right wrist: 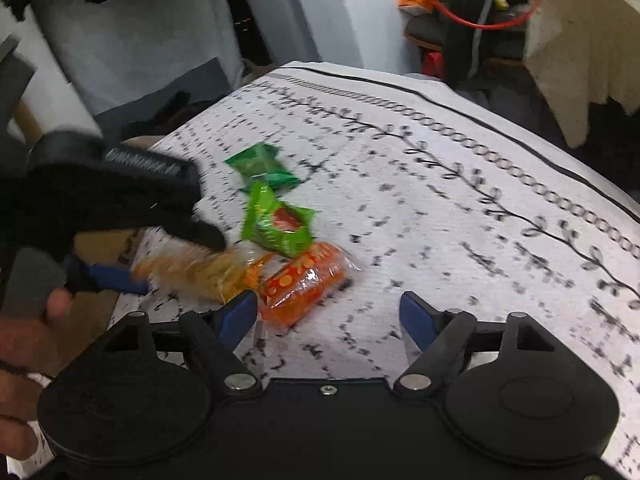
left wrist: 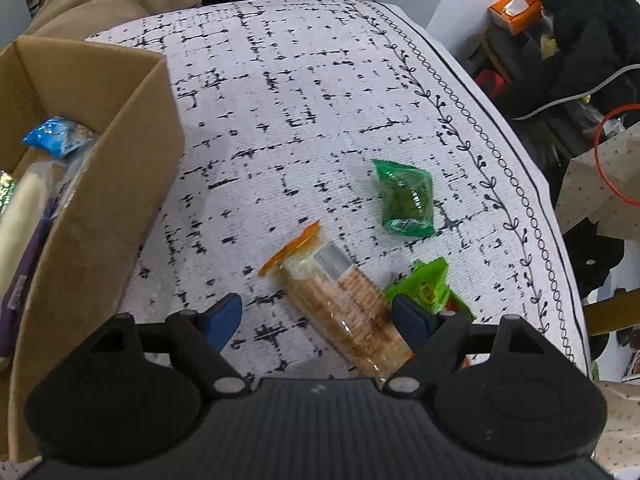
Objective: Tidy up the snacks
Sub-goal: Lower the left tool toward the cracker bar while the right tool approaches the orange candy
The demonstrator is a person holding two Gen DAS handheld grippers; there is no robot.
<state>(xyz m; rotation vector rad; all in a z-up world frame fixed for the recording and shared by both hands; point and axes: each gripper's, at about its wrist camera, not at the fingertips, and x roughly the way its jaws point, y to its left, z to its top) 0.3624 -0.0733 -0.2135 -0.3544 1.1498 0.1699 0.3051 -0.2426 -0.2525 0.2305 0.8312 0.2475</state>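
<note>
On a white patterned tablecloth (left wrist: 304, 92), the left gripper (left wrist: 318, 316) hangs wide open over a long clear cracker packet (left wrist: 340, 300), not gripping it. The right gripper (right wrist: 328, 314) is open and empty beside an orange snack packet (right wrist: 304, 280). Two green packets lie nearby; a cardboard box (left wrist: 100, 200) of snacks stands left.

Each gripper, the left gripper (left wrist: 318, 316) and the right gripper (right wrist: 328, 312), has a black ribbed body, two round black side parts, shiny silver screws behind the blue fingers (right wrist: 416, 314), and black arms.
</note>
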